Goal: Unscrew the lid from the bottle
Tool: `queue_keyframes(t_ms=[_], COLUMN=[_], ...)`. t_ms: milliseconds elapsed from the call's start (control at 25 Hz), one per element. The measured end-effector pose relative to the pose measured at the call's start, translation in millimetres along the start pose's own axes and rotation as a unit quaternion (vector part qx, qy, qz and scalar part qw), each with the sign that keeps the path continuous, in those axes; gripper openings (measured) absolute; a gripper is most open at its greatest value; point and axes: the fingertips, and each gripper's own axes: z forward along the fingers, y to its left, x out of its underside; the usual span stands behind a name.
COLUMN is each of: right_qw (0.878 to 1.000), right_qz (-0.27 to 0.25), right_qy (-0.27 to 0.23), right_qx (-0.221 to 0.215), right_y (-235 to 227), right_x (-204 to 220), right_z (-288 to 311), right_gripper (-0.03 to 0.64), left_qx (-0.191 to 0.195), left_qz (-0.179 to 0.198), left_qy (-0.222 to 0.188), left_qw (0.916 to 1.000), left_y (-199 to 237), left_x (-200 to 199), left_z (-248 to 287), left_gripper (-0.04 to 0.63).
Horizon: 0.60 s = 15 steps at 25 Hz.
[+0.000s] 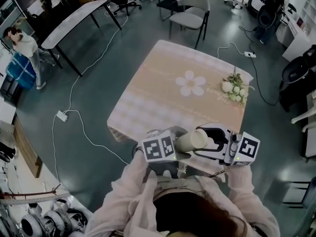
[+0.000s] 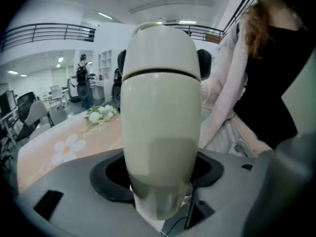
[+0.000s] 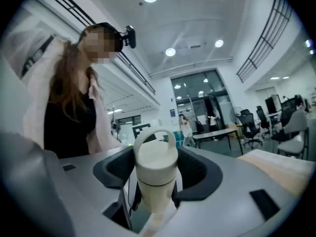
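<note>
Pale sleeves fill the head view at 6 o'clock, and just above them lies the one cream bottle, held off the table between two grippers. The left gripper, at the bottle's 9 o'clock, is clamped on the body near its base. The right gripper, at 3 o'clock, has its dark pads closed narrowly against the single lid. That lid has one loop handle and sits on the bottle.

Beyond, toward 12 o'clock, one table wears a peach cloth with one white flower print and one bouquet at its 3 o'clock edge. Around it is grey floor. One grey chair stands at 12 o'clock, one long table at 10, and one white cable trails at 9.
</note>
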Motion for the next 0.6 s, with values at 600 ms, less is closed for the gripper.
queue_keyframes(t_ms=[600], right_qw=[0.980], right_qz=[0.142], right_qy=[-0.043], right_qx=[0.135], right_y=[-47], right_x=[15], right_z=[-1], right_gripper=[0.291], left_qx=[-0.138], left_qz=[-0.035], left_qy=[0.058], left_qw=[0.9882], left_y=[47], left_x=[23], left_z=[-4], left_gripper=[0.316])
